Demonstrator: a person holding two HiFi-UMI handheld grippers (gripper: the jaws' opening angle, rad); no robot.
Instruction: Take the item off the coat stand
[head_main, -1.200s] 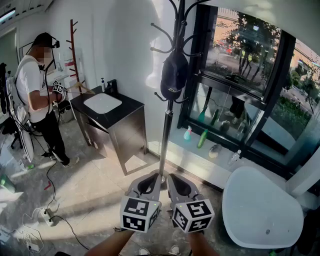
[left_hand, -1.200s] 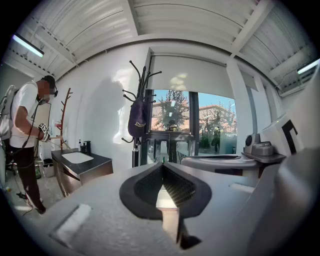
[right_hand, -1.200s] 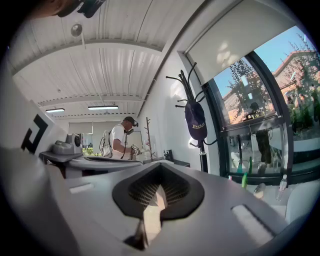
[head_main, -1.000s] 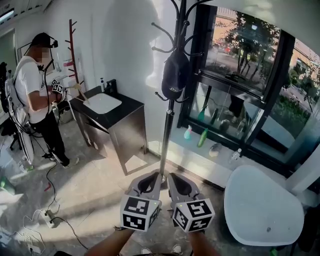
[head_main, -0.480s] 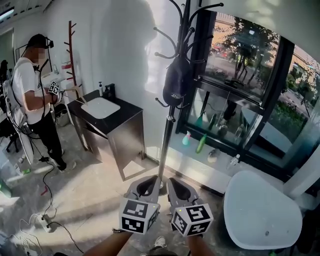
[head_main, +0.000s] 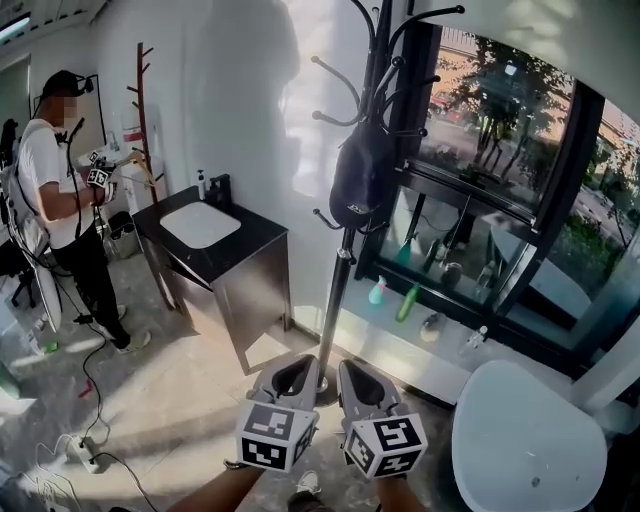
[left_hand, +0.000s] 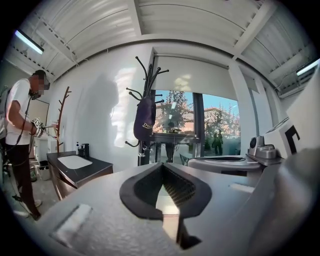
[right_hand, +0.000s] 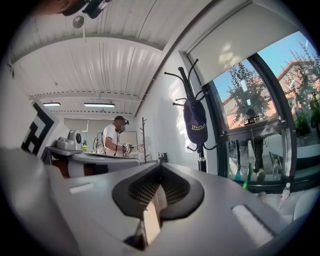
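Navy cap (head_main: 360, 180), white lettering, hangs on coat stand (head_main: 335, 290); left gripper (head_main: 302, 364), right gripper (head_main: 346, 367) both clenched.

Cloth cap (head_main: 362, 178), glossy metal stand (head_main: 335, 300)

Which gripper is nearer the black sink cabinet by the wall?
Left. The left gripper is low in the head view, with the sink cabinet ahead to its left; the right gripper sits beside it on the side away from the cabinet.
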